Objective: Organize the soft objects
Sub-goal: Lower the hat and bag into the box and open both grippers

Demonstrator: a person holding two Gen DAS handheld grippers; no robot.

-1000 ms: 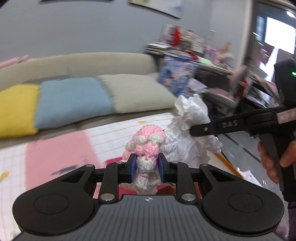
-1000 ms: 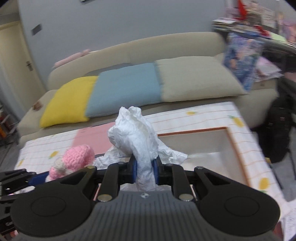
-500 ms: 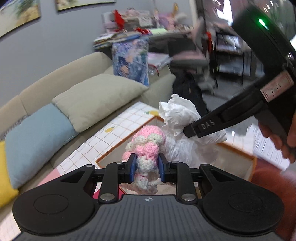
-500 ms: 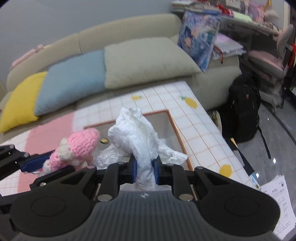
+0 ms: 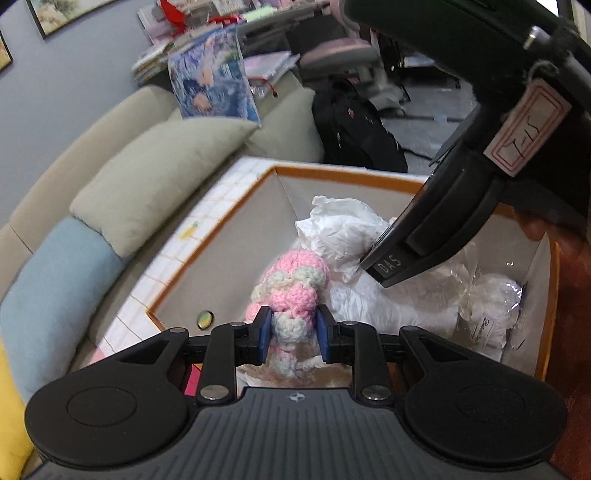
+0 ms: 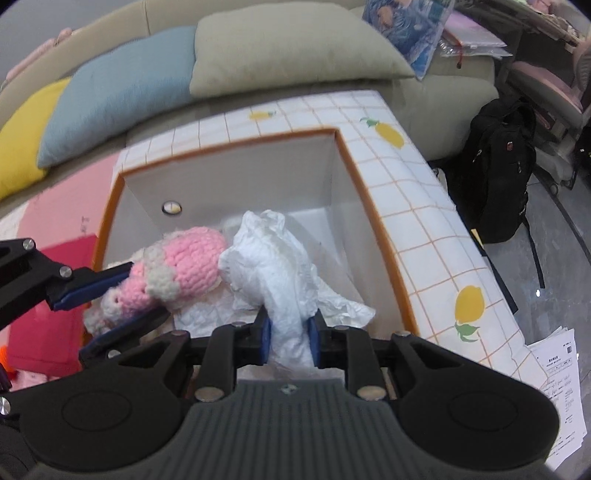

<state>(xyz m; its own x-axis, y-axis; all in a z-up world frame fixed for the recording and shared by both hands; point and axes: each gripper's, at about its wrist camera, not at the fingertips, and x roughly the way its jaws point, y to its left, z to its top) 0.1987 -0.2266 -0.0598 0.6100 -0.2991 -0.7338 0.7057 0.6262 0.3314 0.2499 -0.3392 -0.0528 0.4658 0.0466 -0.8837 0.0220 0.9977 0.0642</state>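
Room: a beige fabric sofa point(image 6: 258, 14) runs along a grey wall, carrying a khaki cushion point(image 6: 291, 48), a pale blue cushion point(image 6: 118, 85) and a yellow cushion point(image 6: 26, 136); a black backpack point(image 6: 495, 170) stands on the grey floor beside it.
Surface: a white cloth with an orange grid and lemon prints point(image 6: 410, 177) covers the table; a pink mat point(image 6: 62, 214) lies at its left.
Container: an orange-rimmed box with grey inner walls point(image 6: 229, 173) sits on the cloth, open at the top.
Left gripper point(image 5: 292, 334): its blue pads pinch the pink-and-cream crocheted toy point(image 5: 291, 284), which hangs over the box interior.
Right gripper point(image 6: 289, 338): jaws are opening, yet the crumpled white tissue wad point(image 6: 280, 266) is between the pads, above the box.
Contact: toy and tissue touch each other.
Hard to make out: a clear-wrapped white bundle point(image 5: 487, 314) in the box corner, contents unreadable; a small round object point(image 6: 171, 208) on the box wall; printed papers point(image 6: 561, 373) cut off at the edge.
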